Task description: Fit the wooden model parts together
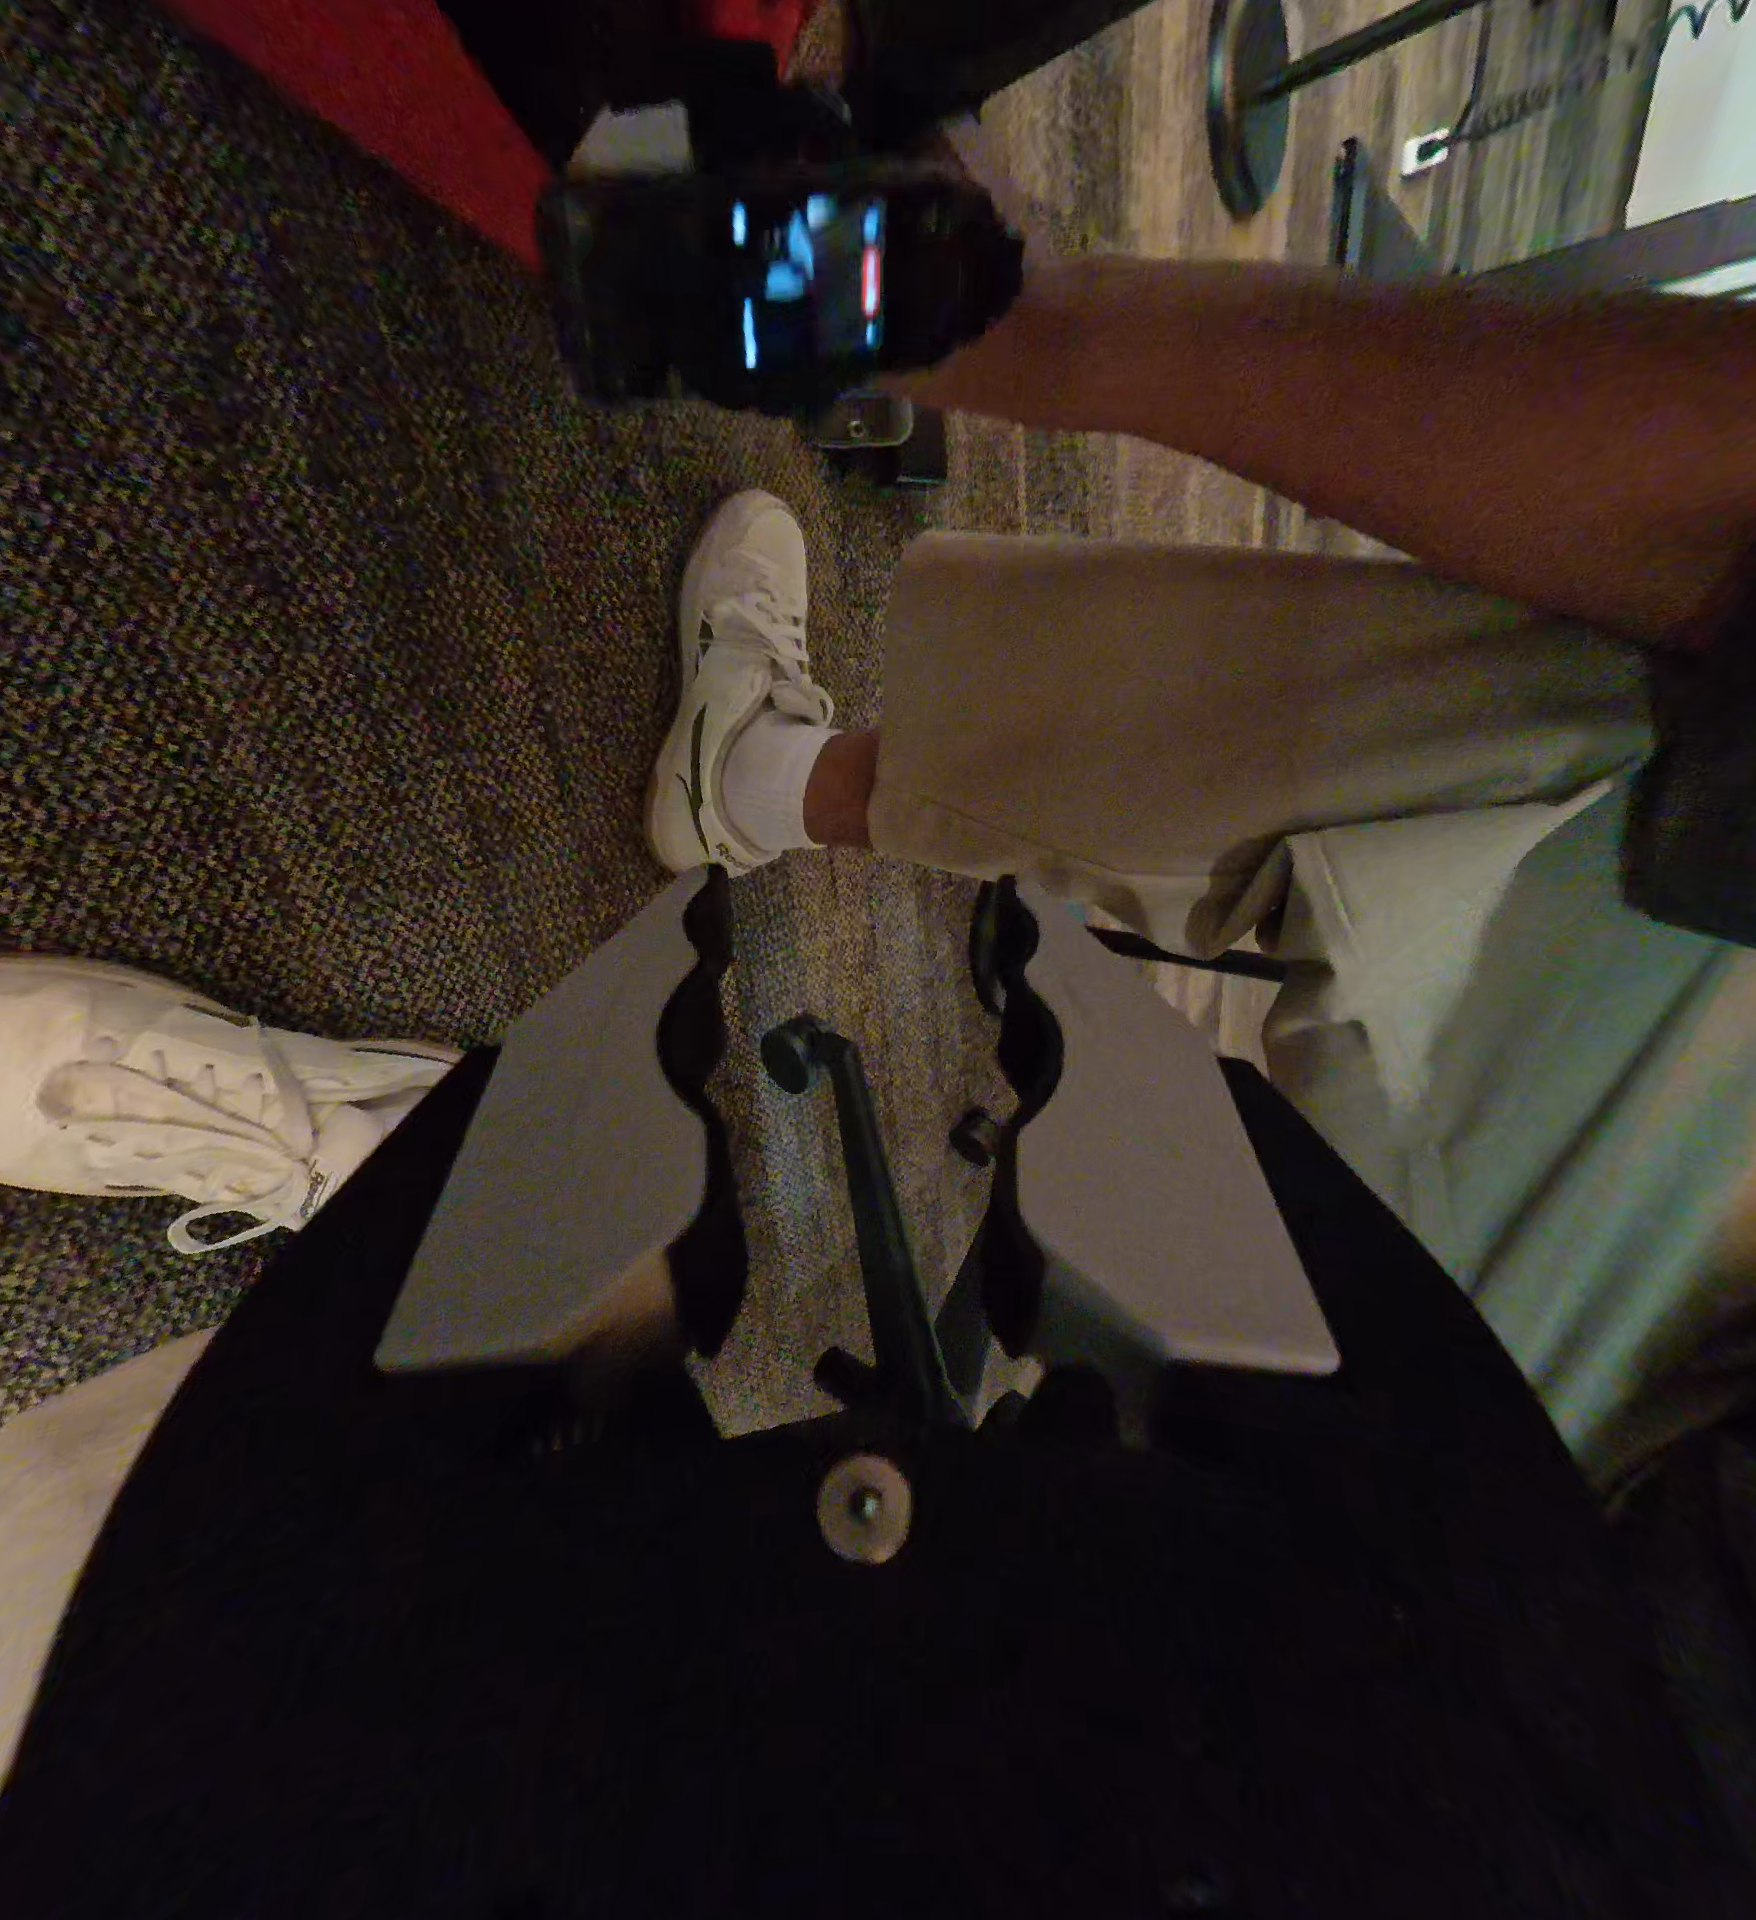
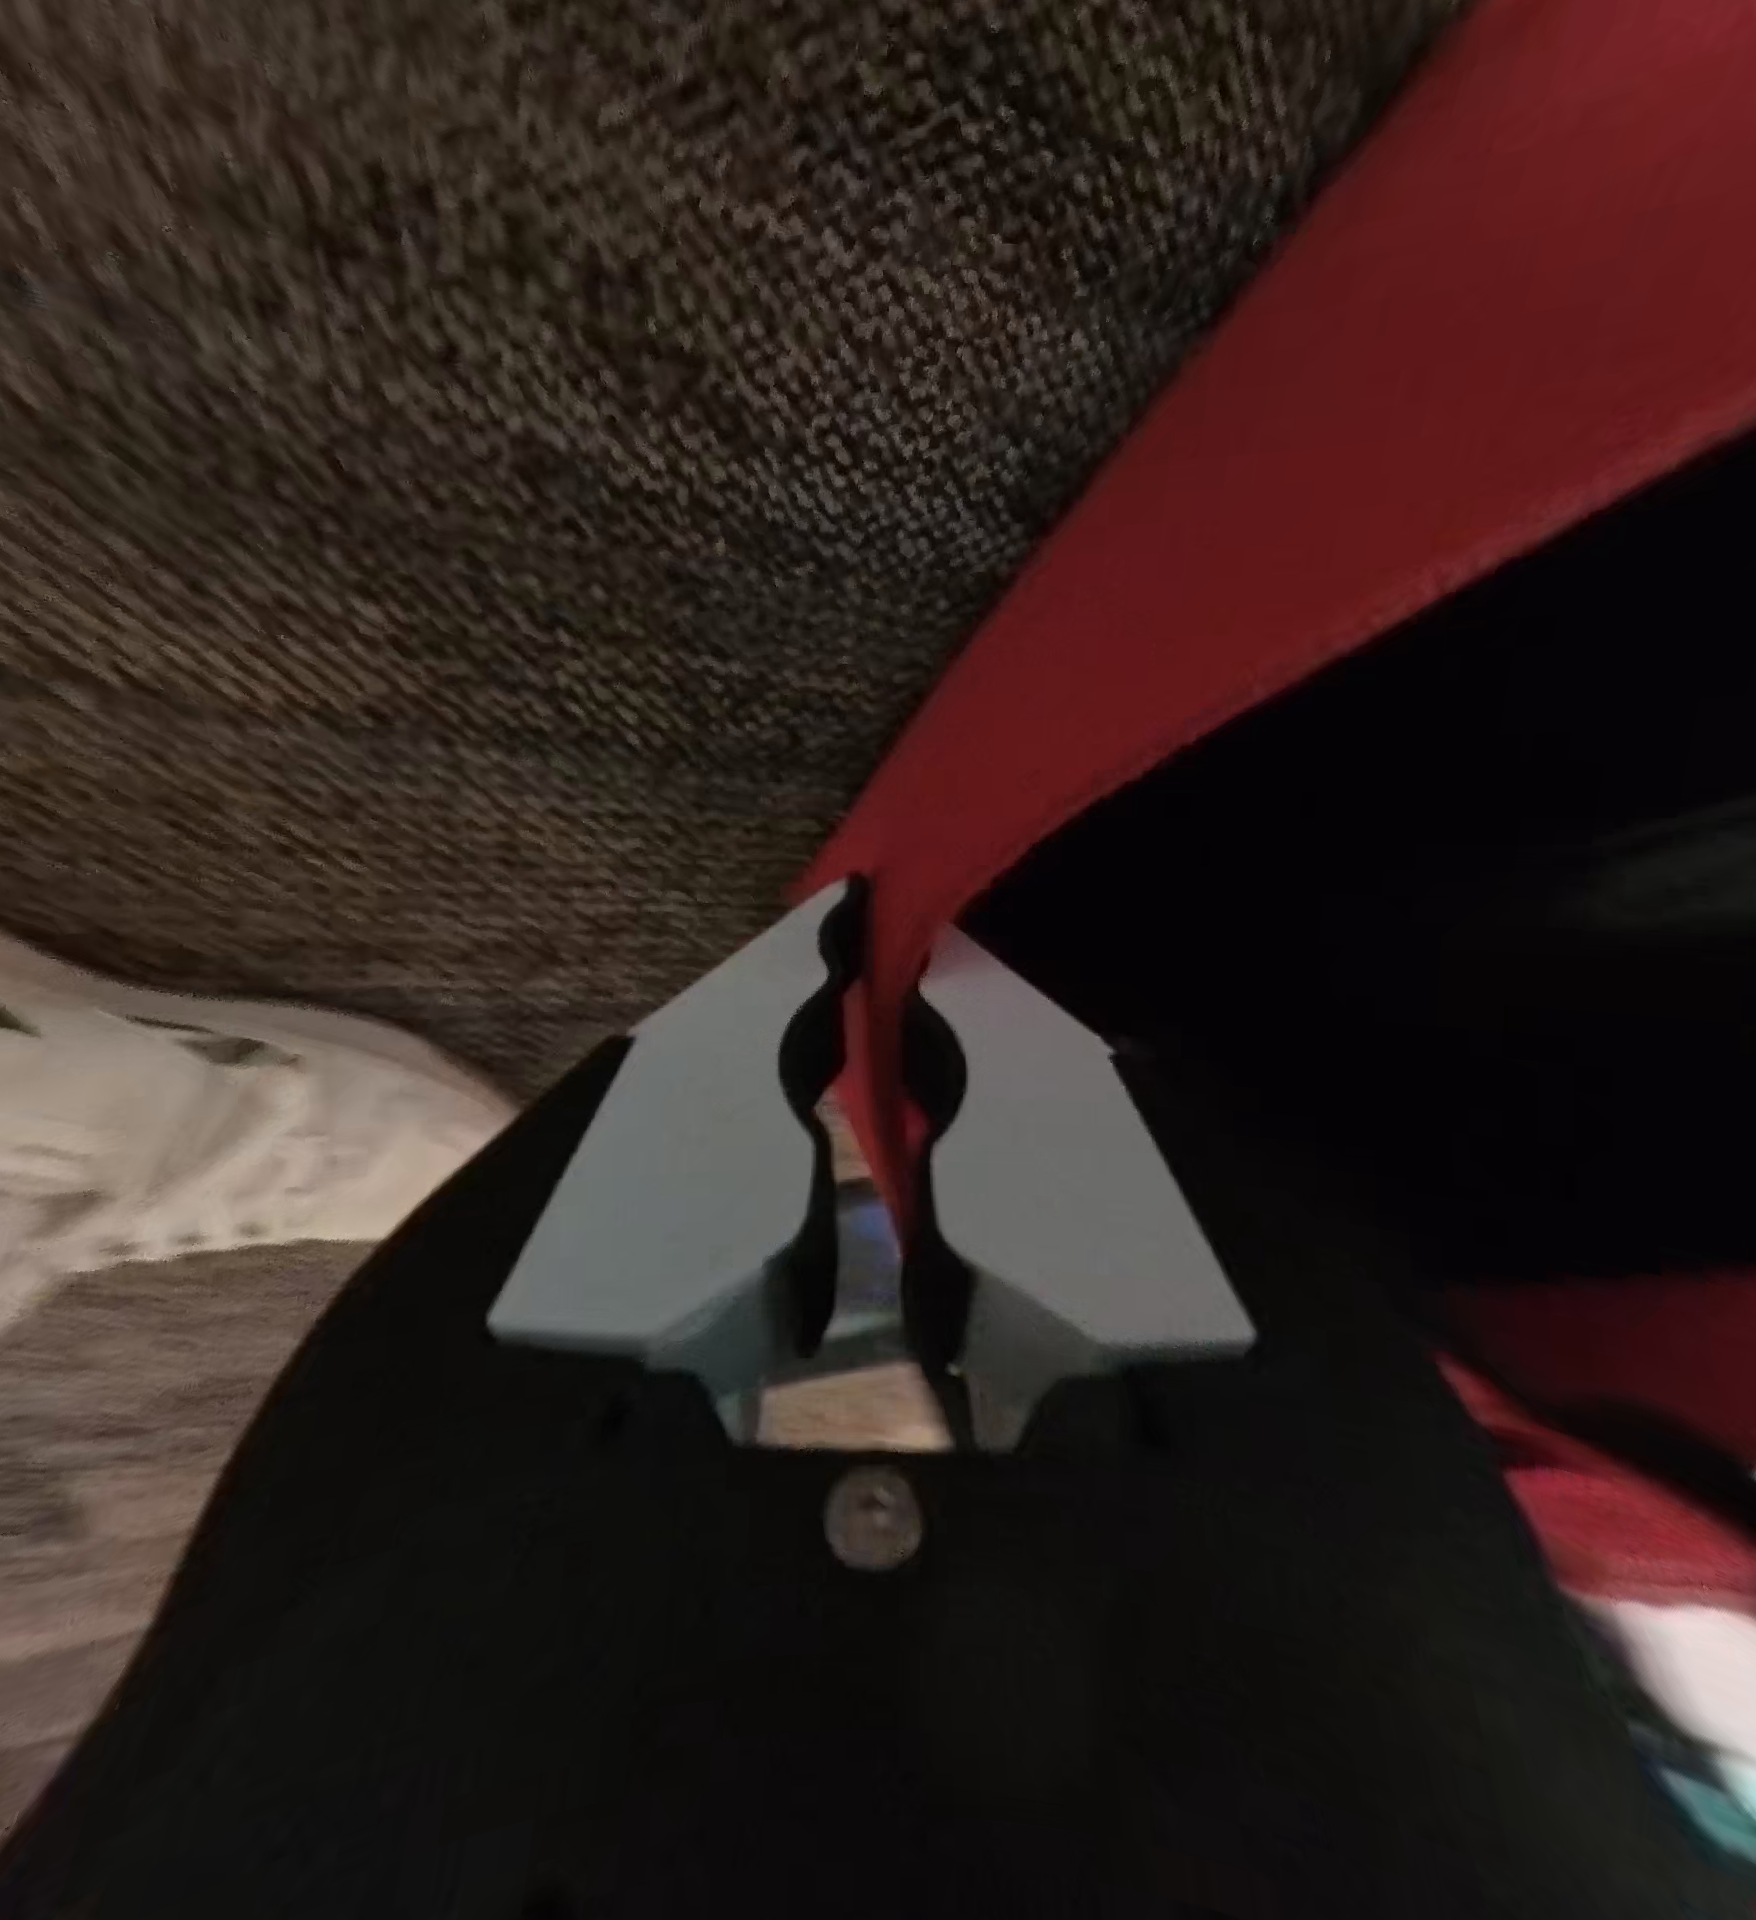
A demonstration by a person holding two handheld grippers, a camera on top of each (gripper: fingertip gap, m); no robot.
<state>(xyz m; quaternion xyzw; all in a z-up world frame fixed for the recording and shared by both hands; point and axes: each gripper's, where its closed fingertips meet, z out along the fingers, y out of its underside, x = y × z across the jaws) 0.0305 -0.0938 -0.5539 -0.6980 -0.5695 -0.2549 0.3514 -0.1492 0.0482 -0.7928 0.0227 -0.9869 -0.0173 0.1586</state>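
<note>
The left gripper (image 1: pixel 858 1049) hung agape, empty, above speckled grey-brown carpet (image 1: pixel 230 623). The right gripper (image 2: pixel 879 1039) nearly pinched a flat red fabric strip (image 2: pixel 1217 520), seemingly idle; no wooden parts showed.

Not much to read here. We spot a small dark wordmark by the heel of the white sneaker (image 1: pixel 739 686) just ahead of the left tool (image 1: pixel 853 894), and another on the tongue tab of the second white sneaker (image 1: pixel 126 1091) off to the tool's left. The lit screen (image 1: pixel 812 281) farther ahead is too blurry to read. The right wrist view shows nothing readable.
</note>
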